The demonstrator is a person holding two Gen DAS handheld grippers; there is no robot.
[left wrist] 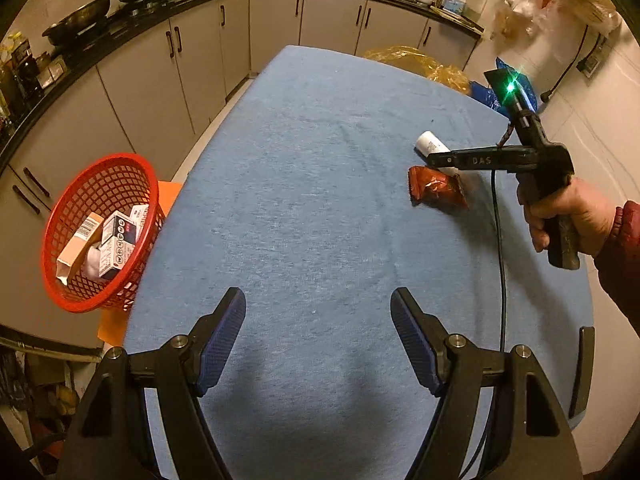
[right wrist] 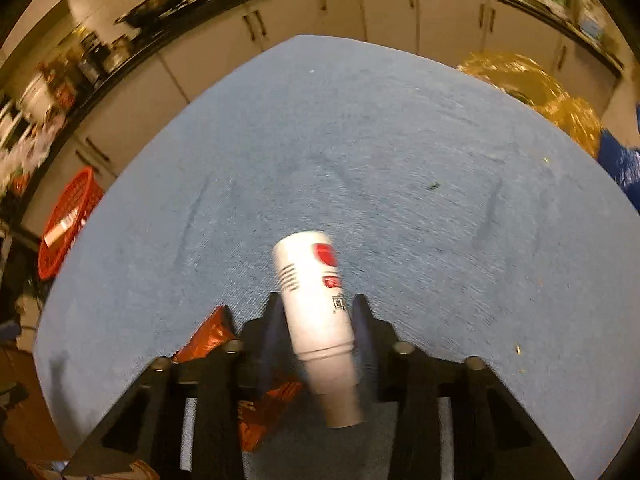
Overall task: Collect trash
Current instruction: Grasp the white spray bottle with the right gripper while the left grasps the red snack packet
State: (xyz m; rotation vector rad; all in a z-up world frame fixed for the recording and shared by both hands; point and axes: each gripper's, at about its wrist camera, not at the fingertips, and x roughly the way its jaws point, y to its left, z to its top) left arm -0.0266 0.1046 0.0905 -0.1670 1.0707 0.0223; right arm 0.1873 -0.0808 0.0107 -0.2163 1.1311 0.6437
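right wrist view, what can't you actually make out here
- White bottle: label print smeared by motion blur.
- Whether the right hand-held gripper pads press the bottle: blurred.
- Red wrapper: mostly hidden under the gripper body.
- Red basket: contents hidden, seen edge-on at the left edge.

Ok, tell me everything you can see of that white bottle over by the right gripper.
The white bottle is a small cylinder, plastic by its look, with a stepped narrower neck, red marks, black bars and black print. It lies on its side on the blue cloth, neck toward the camera. It sits between the right gripper fingers, which flank its body closely; blur hides whether they press it. The red wrapper lies beside it, partly under the gripper.
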